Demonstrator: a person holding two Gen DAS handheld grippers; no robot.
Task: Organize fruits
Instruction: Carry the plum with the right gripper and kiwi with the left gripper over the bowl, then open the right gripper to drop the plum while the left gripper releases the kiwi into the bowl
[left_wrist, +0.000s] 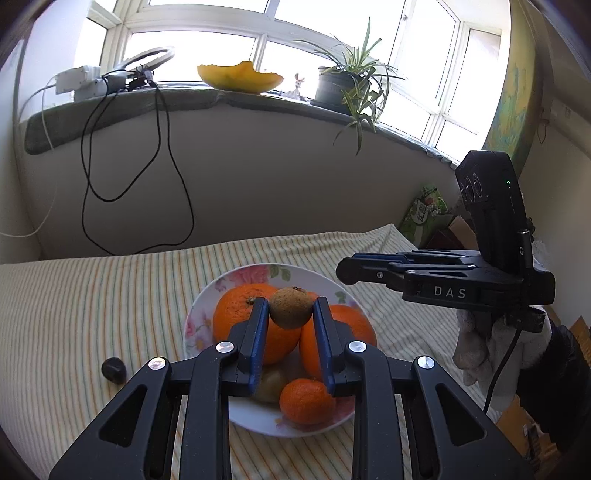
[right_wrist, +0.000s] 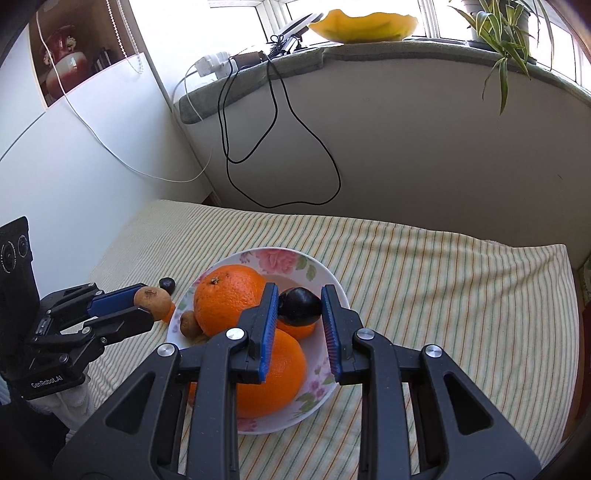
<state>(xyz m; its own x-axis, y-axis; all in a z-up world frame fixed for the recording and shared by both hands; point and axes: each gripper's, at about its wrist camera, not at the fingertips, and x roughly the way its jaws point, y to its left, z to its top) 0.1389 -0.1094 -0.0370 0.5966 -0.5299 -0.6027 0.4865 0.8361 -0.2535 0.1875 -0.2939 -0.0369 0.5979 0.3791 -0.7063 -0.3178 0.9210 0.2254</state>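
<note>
Nearest to me, my left gripper (left_wrist: 290, 308) pinches a brown kiwi (left_wrist: 290, 308) between its blue pads, held above the flowered plate (left_wrist: 192, 321). My right gripper (right_wrist: 300, 306) likewise clamps a dark plum (right_wrist: 298, 307) over the same plate; in the left wrist view this gripper's jaws are seen side-on and the plum is hidden.

The relation that matters: both held fruits hang directly over the pile, so each must go straight down or sideways to a free spot. The kiwi sits toward the plate's left rim, the plum toward its right, bare side, where the right gripper is nearer.

Count on the plate: two large oranges (right_wrist: 229, 299), at least one small tangerine (left_wrist: 306, 400), one more kiwi (right_wrist: 189, 324) at the left rim, and a pale fruit I cannot identify.

Beyond the plate, one small dark fruit (right_wrist: 167, 284) lies on the striped cloth (right_wrist: 443, 295), just beside the rim, nearer the left gripper.
</note>
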